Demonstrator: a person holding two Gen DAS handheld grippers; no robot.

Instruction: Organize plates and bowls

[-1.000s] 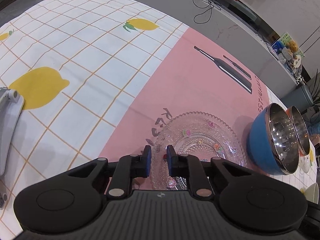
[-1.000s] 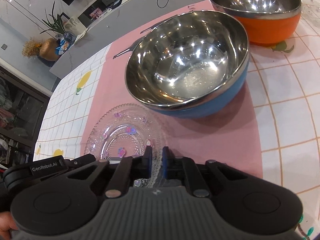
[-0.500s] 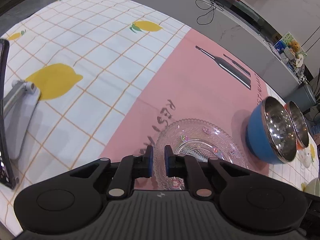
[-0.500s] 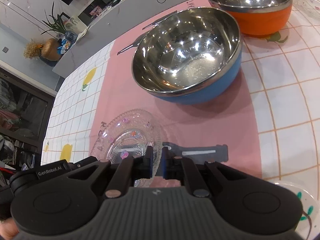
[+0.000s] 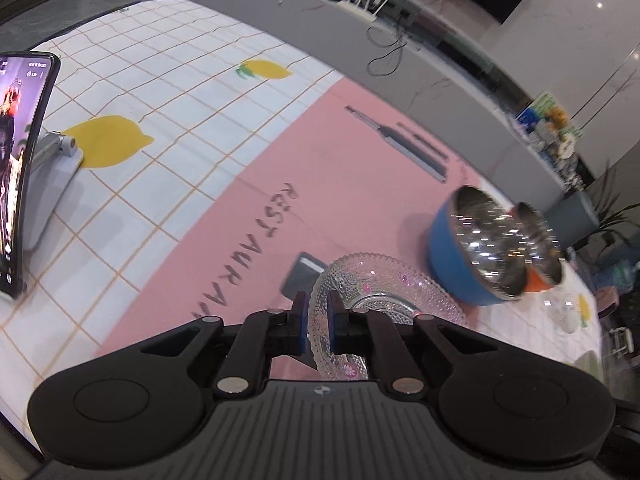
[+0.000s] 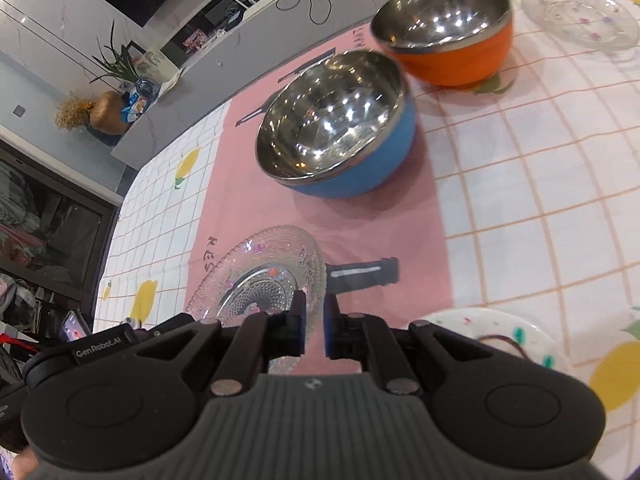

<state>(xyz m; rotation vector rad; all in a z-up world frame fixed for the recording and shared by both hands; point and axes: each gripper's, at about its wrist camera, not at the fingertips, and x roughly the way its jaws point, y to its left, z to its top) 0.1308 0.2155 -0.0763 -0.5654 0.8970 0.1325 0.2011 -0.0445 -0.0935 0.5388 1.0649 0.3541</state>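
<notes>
Left wrist view
- Left gripper (image 5: 318,322): its blue-padded fingers (image 5: 303,320) are clamped on the near rim of the glass plate (image 5: 384,300).
- Glass plate: clear, beaded, with small pink flower marks; it lies tilted, its near edge between the pads and its far edge toward the bowls, over the pink placemat (image 5: 340,184).
- Blue bowl (image 5: 468,256): steel-lined, just beyond the plate on the right, resting on the placemat.
- Orange bowl (image 5: 538,256): right behind the blue one, mostly hidden by it.
- Desk (image 5: 168,80): covered in a white checked cloth with yellow lemons.
- Phone (image 5: 20,168): lit screen, propped on a grey stand (image 5: 52,184) at the left edge.

Right wrist view
- Right gripper (image 6: 314,322): its fingers (image 6: 298,322) are closed on the rim of the same glass plate (image 6: 260,276), on the side opposite the other gripper.
- Blue bowl (image 6: 340,128): upright on the pink placemat (image 6: 240,208), beyond the plate and apart from it.
- Orange bowl (image 6: 448,32): behind the blue one on the checked cloth, close to it; I cannot tell if they touch.
- Second glass plate (image 6: 580,16): flat on the desk (image 6: 540,184) at the far right corner.
- White plate (image 6: 500,332): speckled with green, near the right side of the gripper, partly hidden by it.
</notes>
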